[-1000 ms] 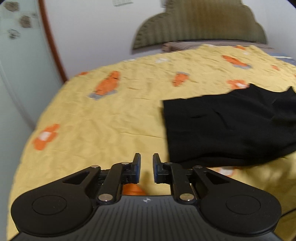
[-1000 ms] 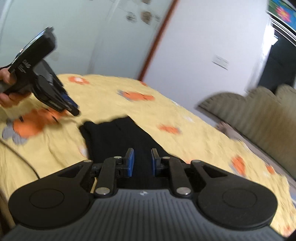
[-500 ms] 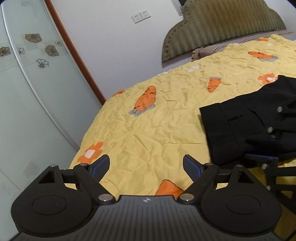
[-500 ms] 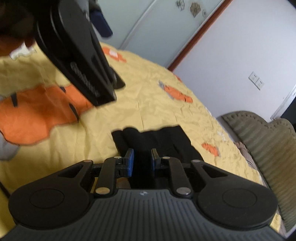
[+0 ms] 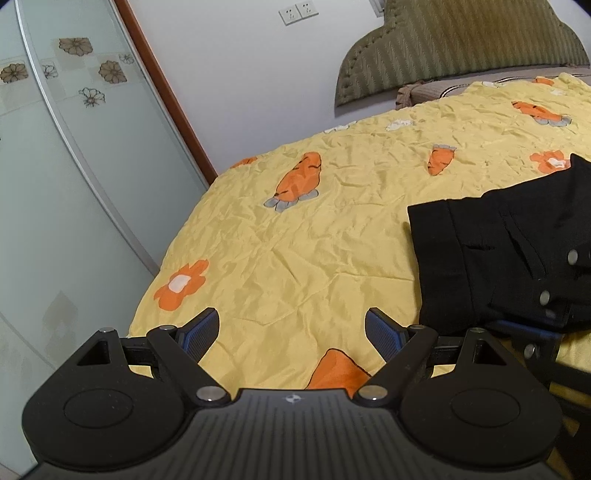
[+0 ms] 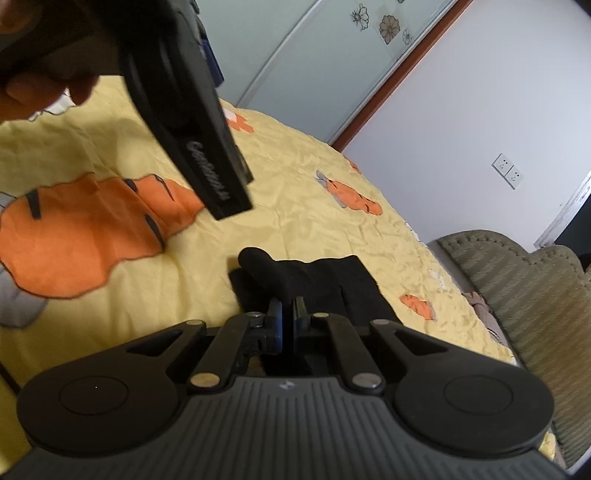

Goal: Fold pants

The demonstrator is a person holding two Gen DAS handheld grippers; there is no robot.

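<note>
Two grippers are in your hands, one garment is on the bed, and no container shows in either view. Your left gripper (image 5: 291, 330) stands wide apart, both blue-padded fingers (image 5: 382, 334) clear of everything, hovering above the yellow bedspread (image 5: 295, 240). Nothing lies between them. Your right gripper (image 6: 287, 317) is drawn narrow, with only a thin gap between the pads; it sits right at the near edge of the pants (image 6: 317, 284), but the view from that wrist does not settle whether cloth is pinched there, so I cannot tell. In the left wrist view the same gripper (image 5: 546, 314) appears low at the right edge, its linkage lying over the near corner of the pants (image 5: 480, 258).

One pair of black pants, then, lying on the bedspread to the right of your left gripper, well apart from its fingers. A raised fold of black cloth stands up at the near end in the right wrist view.

Your left hand (image 6: 40, 79) shows at the top left of the right wrist view, wrapped round the gripper body.

Further out: one olive padded headboard (image 5: 461, 48) against the wall, one double wall socket (image 5: 297, 13), and one frosted sliding door (image 5: 55, 166) with flower decals.
</note>
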